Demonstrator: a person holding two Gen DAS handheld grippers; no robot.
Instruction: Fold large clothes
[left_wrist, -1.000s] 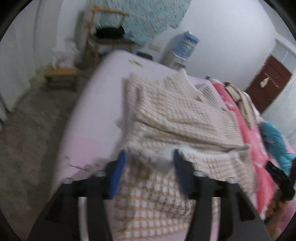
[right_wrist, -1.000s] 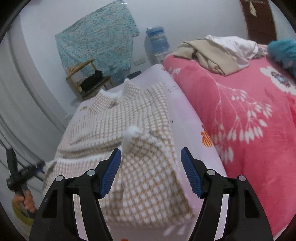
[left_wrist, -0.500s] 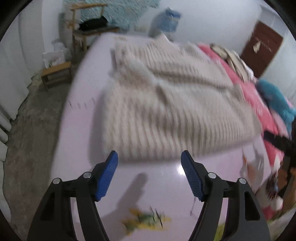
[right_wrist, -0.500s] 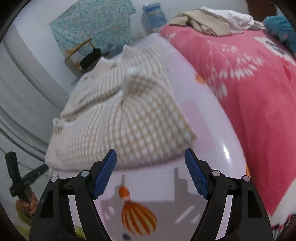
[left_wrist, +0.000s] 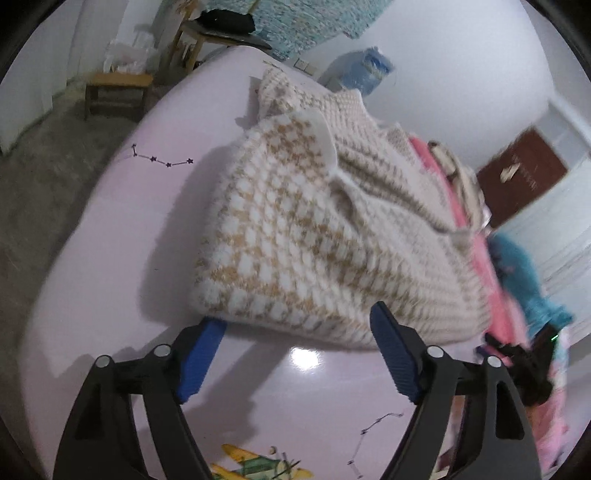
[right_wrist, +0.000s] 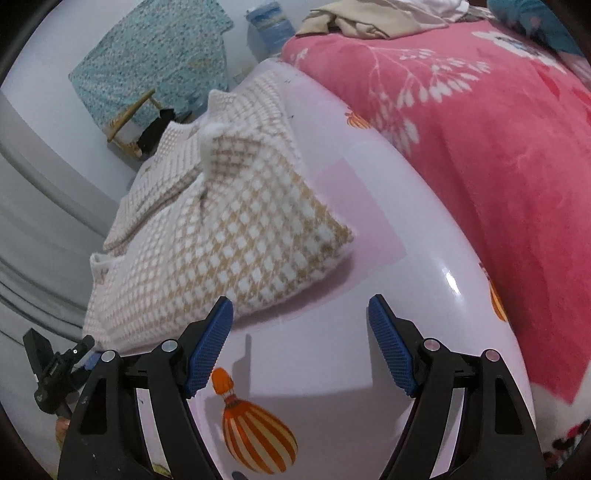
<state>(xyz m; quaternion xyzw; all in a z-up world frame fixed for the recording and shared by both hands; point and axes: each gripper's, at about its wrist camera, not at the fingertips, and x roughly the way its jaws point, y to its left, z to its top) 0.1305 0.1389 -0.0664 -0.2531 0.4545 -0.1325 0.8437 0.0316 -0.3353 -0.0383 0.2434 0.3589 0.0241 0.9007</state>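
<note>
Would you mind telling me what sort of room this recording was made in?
Most likely a bedroom at home: a bed with a pink floral blanket, a wooden chair by the wall, and a water dispenser bottle in the corner.

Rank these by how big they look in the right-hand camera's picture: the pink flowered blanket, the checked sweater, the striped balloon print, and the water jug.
1. pink flowered blanket
2. checked sweater
3. striped balloon print
4. water jug

The jug stands far back by the wall and the balloon lies close to the lens, so those last two are unsure.
</note>
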